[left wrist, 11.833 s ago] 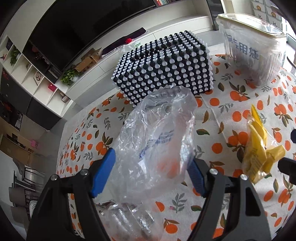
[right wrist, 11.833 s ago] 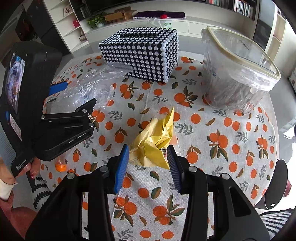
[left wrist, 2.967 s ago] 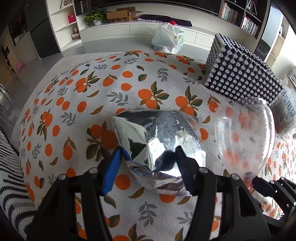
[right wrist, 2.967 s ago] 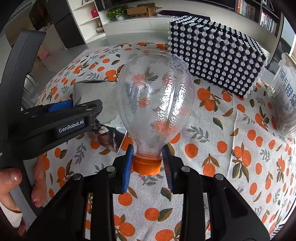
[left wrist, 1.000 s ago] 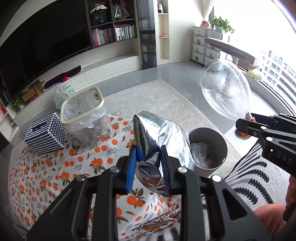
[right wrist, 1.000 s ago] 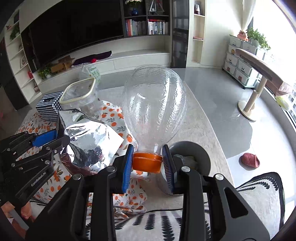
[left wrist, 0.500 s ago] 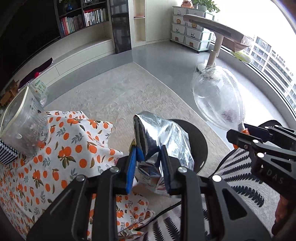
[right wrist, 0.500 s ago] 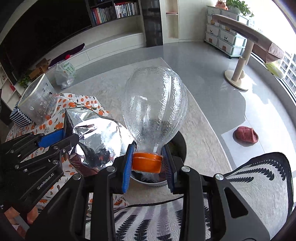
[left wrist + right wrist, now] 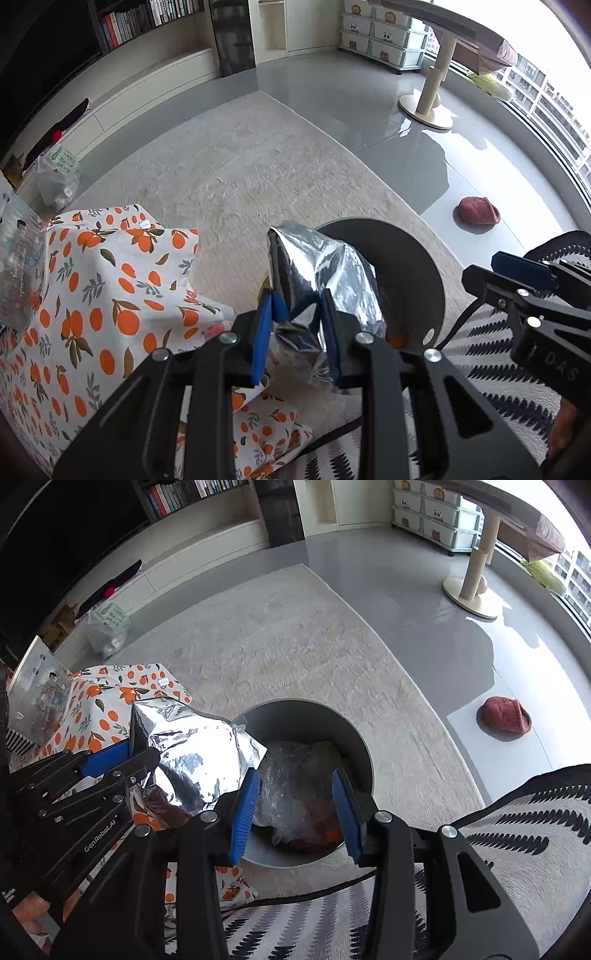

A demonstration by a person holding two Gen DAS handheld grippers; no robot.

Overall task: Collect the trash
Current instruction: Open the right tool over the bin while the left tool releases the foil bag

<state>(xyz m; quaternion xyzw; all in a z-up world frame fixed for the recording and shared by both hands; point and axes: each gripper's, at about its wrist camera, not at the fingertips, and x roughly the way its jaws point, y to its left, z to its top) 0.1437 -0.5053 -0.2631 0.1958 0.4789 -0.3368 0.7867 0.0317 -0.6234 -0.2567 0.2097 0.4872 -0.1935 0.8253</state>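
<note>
The left gripper has its jaws clamped on the foil bag beside the bin. The right gripper jaws are apart above the bottle in the bin.

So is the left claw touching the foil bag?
Touching. The left wrist view shows the left claw pinching the crumpled foil bag between its blue fingers.

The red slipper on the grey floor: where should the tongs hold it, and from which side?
Grip the red slipper across its raised upper hump, coming from above. It lies flat on the bare grey floor, so the sole edge offers little to pinch, while the soft domed top would likely squash between the pads. Nothing stands near it.
</note>
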